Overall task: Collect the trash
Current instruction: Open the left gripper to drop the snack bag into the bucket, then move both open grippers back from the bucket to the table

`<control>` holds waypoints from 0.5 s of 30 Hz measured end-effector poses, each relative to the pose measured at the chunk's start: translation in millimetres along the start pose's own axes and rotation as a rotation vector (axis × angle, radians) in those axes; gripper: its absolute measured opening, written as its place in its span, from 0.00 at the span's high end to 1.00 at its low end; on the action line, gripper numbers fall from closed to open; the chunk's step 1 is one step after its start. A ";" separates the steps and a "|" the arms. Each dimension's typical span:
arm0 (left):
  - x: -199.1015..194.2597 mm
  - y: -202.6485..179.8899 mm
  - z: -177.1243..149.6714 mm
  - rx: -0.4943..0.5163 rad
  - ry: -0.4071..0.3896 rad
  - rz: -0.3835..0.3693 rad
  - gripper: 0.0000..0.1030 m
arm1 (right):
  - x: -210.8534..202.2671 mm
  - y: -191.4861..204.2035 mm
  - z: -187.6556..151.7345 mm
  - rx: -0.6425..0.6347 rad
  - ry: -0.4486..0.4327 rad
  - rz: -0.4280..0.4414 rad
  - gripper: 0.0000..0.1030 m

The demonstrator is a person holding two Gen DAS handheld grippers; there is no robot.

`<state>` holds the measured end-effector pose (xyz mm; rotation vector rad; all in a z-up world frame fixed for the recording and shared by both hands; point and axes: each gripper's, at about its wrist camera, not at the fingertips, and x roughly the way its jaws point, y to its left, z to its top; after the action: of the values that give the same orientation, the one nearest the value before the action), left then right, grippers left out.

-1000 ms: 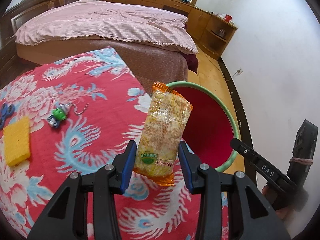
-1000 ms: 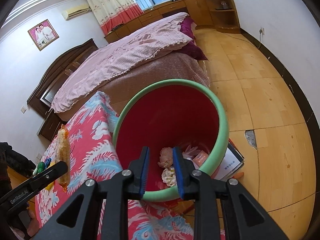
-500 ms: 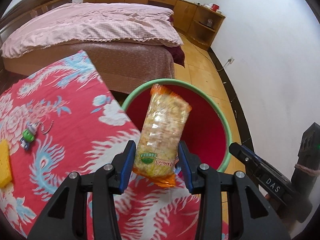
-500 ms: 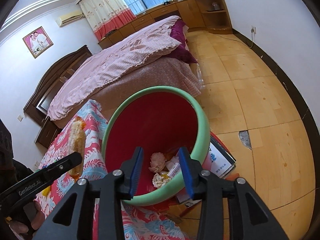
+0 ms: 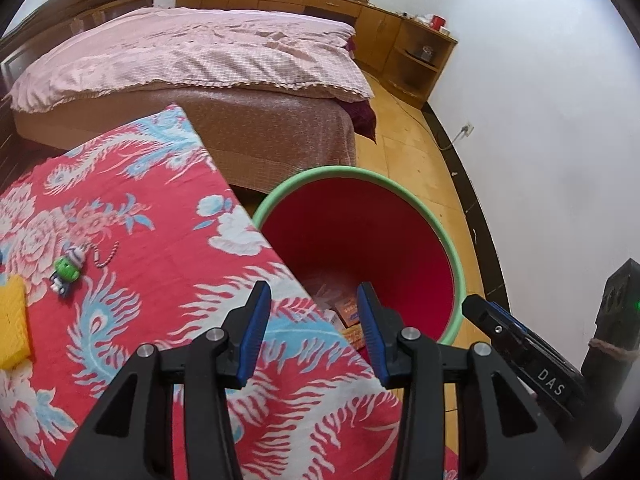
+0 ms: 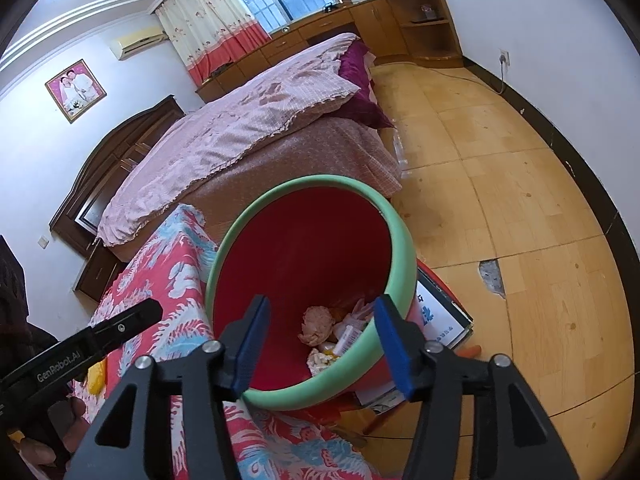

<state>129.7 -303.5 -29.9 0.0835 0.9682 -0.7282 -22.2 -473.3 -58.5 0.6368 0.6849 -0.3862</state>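
Lower centre of my right view, trash [image 6: 320,326] in red bin [image 6: 304,248] between my right gripper [image 6: 320,340] jaws, opening and empty, left gripper [image 5: 312,332] jaws apart, empty.

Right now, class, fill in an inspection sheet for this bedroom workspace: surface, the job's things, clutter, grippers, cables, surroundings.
Surface: table under a red cloth with blue and white phoenix print.
Job's things: round red bin with a green rim beside the table edge, wrappers and crumpled paper at its bottom.
Clutter: green toy keychain and yellow sponge on the cloth.
Grippers: left gripper empty, jaws apart; right gripper empty, jaws opening over the bin.
Cables: a cord runs across the floor to a wall socket.
Surroundings: bed with a pink cover, wooden cabinets, tiled floor.
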 end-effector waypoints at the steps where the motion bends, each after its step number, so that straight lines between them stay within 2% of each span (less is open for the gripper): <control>1: -3.3 2.7 -1.1 -0.009 -0.005 0.004 0.57 | -0.9 1.9 -0.2 -0.003 -0.001 0.002 0.43; 6: -15.3 18.5 -5.2 -0.048 -0.021 0.026 0.57 | -6.4 10.9 -3.9 -0.016 -0.006 0.016 0.38; 15: -43.0 52.1 -15.3 -0.116 -0.063 0.072 0.57 | -14.1 32.9 -11.3 -0.048 -0.002 0.041 0.36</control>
<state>134.6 -235.3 -18.4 -0.0055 0.9405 -0.6041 -20.3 -439.6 -42.0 0.6036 0.6762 -0.3317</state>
